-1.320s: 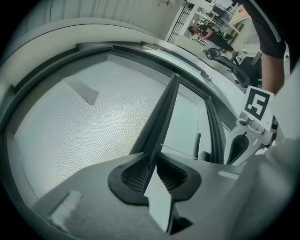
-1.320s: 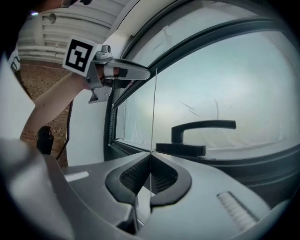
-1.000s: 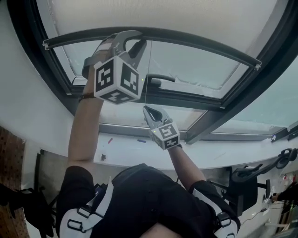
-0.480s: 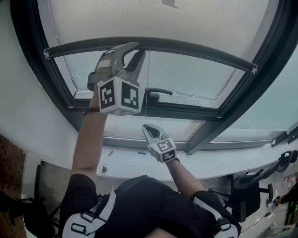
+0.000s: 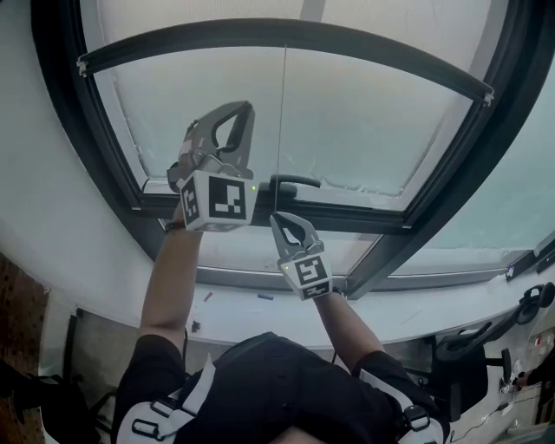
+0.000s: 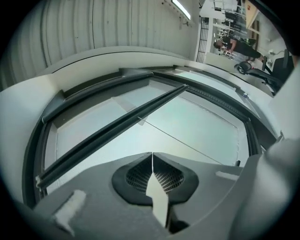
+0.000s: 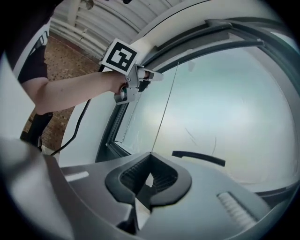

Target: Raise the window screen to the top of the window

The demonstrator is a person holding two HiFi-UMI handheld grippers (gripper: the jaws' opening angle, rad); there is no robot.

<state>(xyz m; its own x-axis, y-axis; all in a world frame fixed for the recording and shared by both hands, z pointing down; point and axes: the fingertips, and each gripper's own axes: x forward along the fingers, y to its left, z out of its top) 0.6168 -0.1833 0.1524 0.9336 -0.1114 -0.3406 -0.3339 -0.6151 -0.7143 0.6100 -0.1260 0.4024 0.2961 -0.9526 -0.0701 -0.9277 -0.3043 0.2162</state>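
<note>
Window screen [image 5: 199, 13] partly raised: right tool [image 5: 277, 218] clenched on pull cord [image 5: 284, 113] below bottom rail [image 5: 286, 33], left tool [image 5: 249, 108] just closed empty; top stretch left.

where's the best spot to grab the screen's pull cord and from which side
Pinch the cord on its straight run below the screen's bottom bar, coming from the room side, jaws closing sideways across it. It is thin and hangs upright before the glass, so a flat pinch probably holds best.
</note>
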